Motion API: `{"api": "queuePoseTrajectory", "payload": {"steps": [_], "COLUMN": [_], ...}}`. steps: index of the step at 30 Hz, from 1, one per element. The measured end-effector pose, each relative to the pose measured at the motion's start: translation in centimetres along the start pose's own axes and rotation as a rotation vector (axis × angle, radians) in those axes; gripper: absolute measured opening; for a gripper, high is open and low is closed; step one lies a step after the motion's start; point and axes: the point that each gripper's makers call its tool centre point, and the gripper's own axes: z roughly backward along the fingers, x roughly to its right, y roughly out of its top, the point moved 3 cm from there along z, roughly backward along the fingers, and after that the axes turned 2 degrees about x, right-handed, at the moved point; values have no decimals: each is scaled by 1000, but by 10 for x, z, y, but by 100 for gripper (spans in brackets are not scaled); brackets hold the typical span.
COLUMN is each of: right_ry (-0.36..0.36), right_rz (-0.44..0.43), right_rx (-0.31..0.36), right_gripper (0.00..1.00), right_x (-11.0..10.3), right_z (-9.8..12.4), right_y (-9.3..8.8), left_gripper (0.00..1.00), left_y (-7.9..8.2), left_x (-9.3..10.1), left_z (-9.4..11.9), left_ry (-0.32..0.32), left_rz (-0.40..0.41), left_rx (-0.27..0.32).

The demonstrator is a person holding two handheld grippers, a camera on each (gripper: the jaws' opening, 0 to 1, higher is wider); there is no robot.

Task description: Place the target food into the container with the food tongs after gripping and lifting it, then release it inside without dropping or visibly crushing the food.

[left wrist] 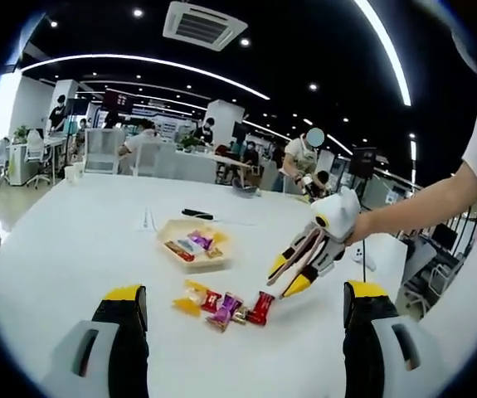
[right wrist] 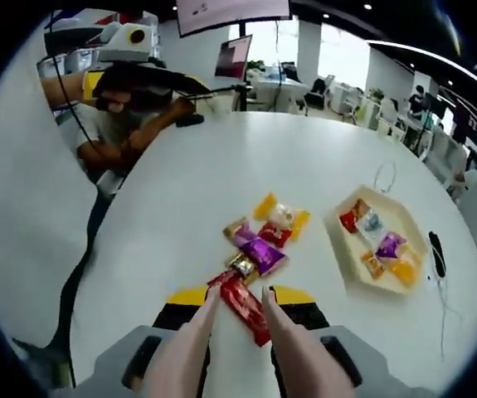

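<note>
Your right gripper [right wrist: 236, 308] carries a pair of pale food tongs [right wrist: 234, 348], whose two arms run forward between its yellow-tipped jaws. The tong tips stand a little apart on either side of the red-wrapped candy [right wrist: 245, 305], which lies flat on the white table [right wrist: 180, 191]. You cannot tell from the right gripper view whether the tips press the wrapper or only flank it. The gripper itself is closed on the tongs.

Just beyond the red piece sits the rest of the loose pile: a purple-wrapped candy [right wrist: 260, 249], a small gold-and-brown piece beside it, and a yellow-ended candy [right wrist: 280, 217] farthest out. These pieces touch or overlap one another.

To the right of the pile, and apart from it, stands the cream container [right wrist: 346, 249], a shallow tray with several wrapped sweets already inside. A black cable and a dark pen-like object lie past it.

In the left gripper view, your left gripper [left wrist: 246, 311] hovers above the table with its jaws spread wide and nothing between them. The candy pile lies ahead of it, the red piece [left wrist: 262, 308] at the pile's right end, with the right gripper [left wrist: 292, 278] angled down at it. The container [left wrist: 174, 230] sits just behind the pile.

Farther off is an open office with desks, monitors and several people.
</note>
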Motion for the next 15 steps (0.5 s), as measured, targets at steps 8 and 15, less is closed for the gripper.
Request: {"api": "queuePoseTrajectory", "payload": {"steps": [8, 15], "right_ry": [26, 41], "right_rz": [-8, 62], "right_rx": [-16, -40], "right_gripper": [26, 26], "right_x": [-1, 3], "right_z": [-7, -10], "right_y": [-11, -13], "left_gripper": [99, 99], "left_y": [4, -12], "left_x": [4, 7], "left_z": [5, 0], "left_ry": [5, -8], "left_rz": [29, 22], "left_rx": [22, -25]}}
